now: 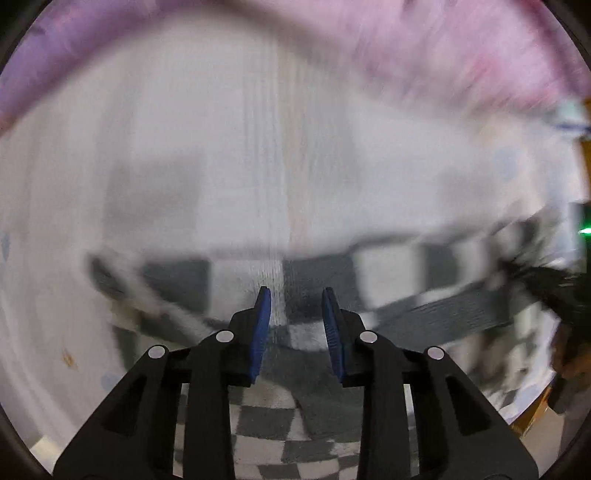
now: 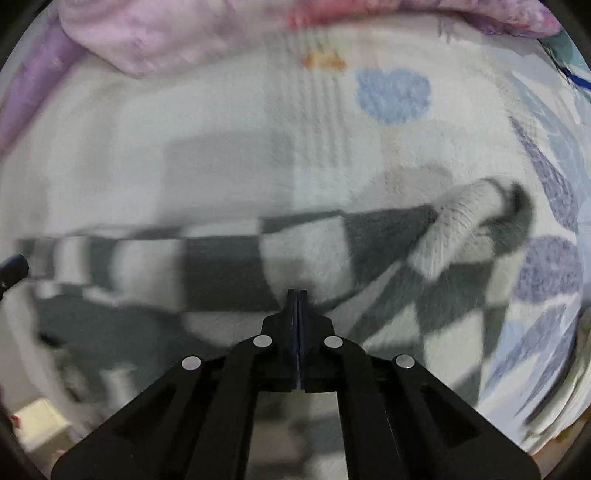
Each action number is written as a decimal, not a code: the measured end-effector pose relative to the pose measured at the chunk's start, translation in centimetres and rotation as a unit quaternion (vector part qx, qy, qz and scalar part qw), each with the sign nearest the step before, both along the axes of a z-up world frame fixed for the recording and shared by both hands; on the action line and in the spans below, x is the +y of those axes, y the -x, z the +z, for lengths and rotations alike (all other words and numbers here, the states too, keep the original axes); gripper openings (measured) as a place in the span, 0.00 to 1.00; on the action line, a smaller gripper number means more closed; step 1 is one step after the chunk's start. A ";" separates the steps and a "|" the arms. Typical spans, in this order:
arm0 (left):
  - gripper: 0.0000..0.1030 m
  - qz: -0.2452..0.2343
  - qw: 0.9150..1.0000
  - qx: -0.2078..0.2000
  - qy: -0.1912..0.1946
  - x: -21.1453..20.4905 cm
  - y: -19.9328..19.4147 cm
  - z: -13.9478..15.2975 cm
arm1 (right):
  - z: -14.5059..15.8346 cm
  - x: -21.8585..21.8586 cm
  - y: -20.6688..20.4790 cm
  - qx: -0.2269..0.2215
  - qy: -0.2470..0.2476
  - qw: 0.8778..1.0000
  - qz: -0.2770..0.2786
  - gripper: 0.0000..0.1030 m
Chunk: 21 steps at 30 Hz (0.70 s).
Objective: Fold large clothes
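Over the bed (image 1: 258,129), the checked sweater (image 1: 317,310) is spread flat below both grippers. On the left, the left gripper (image 1: 296,299) is held partly parted above the knit, nothing pinched. On the right, the right gripper (image 2: 297,295) is clenched tight, apparently empty. A fold seems underway; next, an edge must be pinched.

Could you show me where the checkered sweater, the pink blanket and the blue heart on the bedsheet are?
Checkered sweater (image 2: 221,266): right wrist view, on a dark square of its body.
Pink blanket (image 2: 155,33): right wrist view, on its bunched fold at the top.
Blue heart (image 2: 393,94): right wrist view, at the centre of the print.
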<state>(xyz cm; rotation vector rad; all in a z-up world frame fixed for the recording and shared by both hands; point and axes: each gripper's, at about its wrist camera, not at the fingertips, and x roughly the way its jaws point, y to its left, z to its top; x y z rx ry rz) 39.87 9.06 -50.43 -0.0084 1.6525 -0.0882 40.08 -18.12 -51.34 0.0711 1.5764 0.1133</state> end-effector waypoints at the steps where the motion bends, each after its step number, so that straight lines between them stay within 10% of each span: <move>1: 0.24 -0.006 1.000 0.005 -0.015 -0.8 0.6 -0.7 | 1.1 -0.1 0.0 0.019 0.003 0.999 -0.030 0.00; 13: 0.28 0.050 0.998 -0.010 0.029 1.6 1.2 1.0 | 1.8 0.2 3.4 0.052 -0.033 0.997 -0.045 0.04; 17: 0.34 0.061 0.998 -0.013 0.024 1.3 -0.1 2.9 | 4.5 -1.7 4.3 0.055 -0.030 0.996 -0.061 0.67; 21: 0.34 0.064 0.998 -0.003 0.011 0.9 1.3 4.0 | 6.4 -3.0 4.5 0.051 -0.024 0.997 -0.057 0.66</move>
